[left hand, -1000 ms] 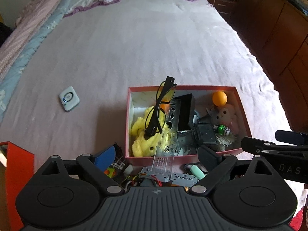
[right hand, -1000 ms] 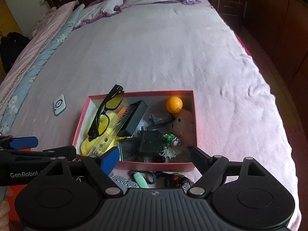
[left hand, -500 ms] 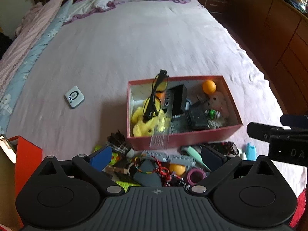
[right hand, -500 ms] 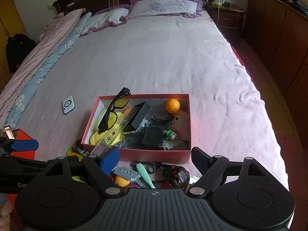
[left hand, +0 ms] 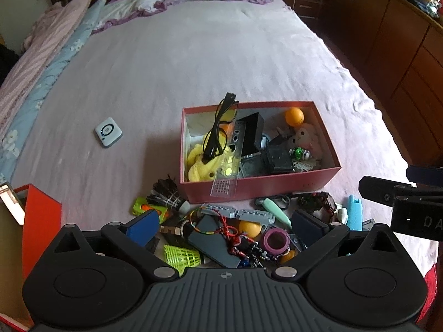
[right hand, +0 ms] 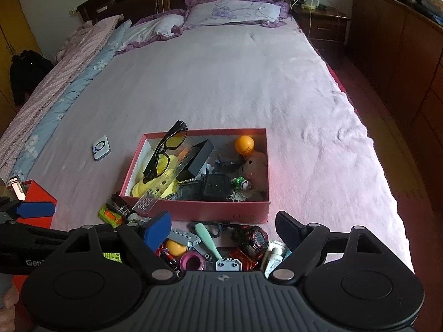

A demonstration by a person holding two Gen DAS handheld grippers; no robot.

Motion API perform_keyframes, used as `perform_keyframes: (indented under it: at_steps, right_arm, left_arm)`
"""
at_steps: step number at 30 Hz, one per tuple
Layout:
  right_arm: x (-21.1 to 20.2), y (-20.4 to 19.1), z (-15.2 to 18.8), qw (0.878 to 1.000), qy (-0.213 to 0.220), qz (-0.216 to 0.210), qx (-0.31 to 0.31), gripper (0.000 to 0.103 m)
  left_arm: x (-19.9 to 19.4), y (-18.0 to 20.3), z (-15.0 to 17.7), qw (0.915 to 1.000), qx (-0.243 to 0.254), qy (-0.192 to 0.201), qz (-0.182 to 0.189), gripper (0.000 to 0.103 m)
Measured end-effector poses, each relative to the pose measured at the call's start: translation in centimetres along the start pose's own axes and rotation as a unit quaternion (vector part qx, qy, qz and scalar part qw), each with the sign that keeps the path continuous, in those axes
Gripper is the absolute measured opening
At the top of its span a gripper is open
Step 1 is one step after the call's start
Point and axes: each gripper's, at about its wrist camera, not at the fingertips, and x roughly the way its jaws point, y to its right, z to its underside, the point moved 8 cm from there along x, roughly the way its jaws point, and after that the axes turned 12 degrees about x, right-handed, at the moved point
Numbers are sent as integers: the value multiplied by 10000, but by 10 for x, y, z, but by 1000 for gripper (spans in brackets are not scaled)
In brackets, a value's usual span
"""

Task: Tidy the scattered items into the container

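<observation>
Currently between picks: both tongs empty
left gripper [left hand: 224, 222] opening, right gripper [right hand: 223, 228] apart, both above loose clutter beside red box [left hand: 260, 186], likely choosing next item

The green plastic shuttlecock [left hand: 182, 257] slips half under the left gripper's body. The white squeeze tube [right hand: 272, 260] is cut short by the right gripper's body (label too small to read). The orange cardboard box [left hand: 41, 218] runs off frame.

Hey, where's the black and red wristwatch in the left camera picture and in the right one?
Left wrist view: wristwatch lies right of centre, just below the red box's front wall.
Right wrist view: wristwatch lies low centre, below the box's right front corner.
Shared landmark: mint-green handle beside it.
</observation>
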Motion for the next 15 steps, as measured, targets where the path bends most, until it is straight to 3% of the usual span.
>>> perform_keyframes:
  at_steps: [15]
  right_arm:
    - [-5, -4, 9, 9999, -40, -48, -105, 84]
  left_arm:
    - [-7, -3, 9, 9999, -119, 18, 15, 103]
